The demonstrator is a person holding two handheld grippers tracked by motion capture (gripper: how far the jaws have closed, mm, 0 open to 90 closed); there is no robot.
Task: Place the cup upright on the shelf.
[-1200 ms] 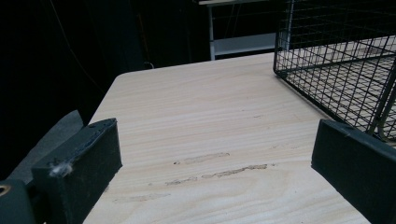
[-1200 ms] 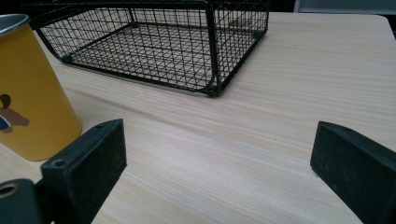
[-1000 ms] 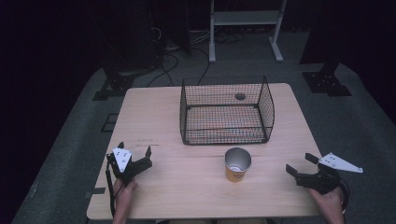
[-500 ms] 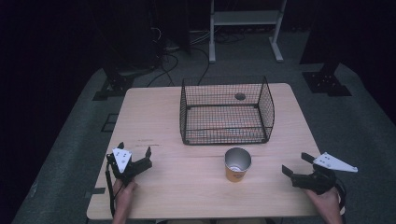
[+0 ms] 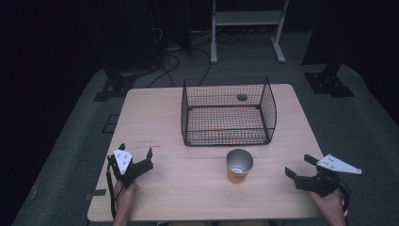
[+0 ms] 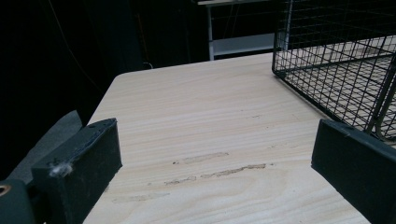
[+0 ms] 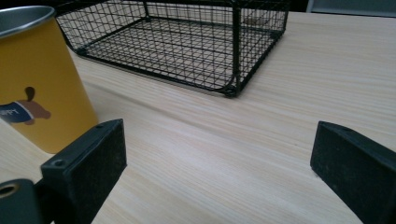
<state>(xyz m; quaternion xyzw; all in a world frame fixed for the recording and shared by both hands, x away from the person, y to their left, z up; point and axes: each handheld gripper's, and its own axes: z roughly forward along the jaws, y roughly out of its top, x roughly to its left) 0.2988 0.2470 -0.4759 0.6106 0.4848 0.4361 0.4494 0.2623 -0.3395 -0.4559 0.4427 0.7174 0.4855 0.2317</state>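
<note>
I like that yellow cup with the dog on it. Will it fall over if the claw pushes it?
The yellow cup looks empty and thin-walled, so it is probably light and may slide or tip. It stands upright on the smooth table. Its smooth side could slip in the right gripper.

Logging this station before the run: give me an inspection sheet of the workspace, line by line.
Surface: light wooden table, faint scuff marks near the left gripper.
Job's things: yellow cup, upright and open-topped, standing just in front of the black wire basket; not touching it.
Clutter: nothing seen on the tabletop; the basket looks empty.
Grippers: left gripper open, low over the table's front left, holding nothing; right gripper open, at the front right, jaws pointing toward the cup, apart from it.
Cables: a black cable trails from the left gripper; loose cables lie on the floor behind the table.
Surroundings: dark room, grey carpet, a white frame behind the table.
</note>
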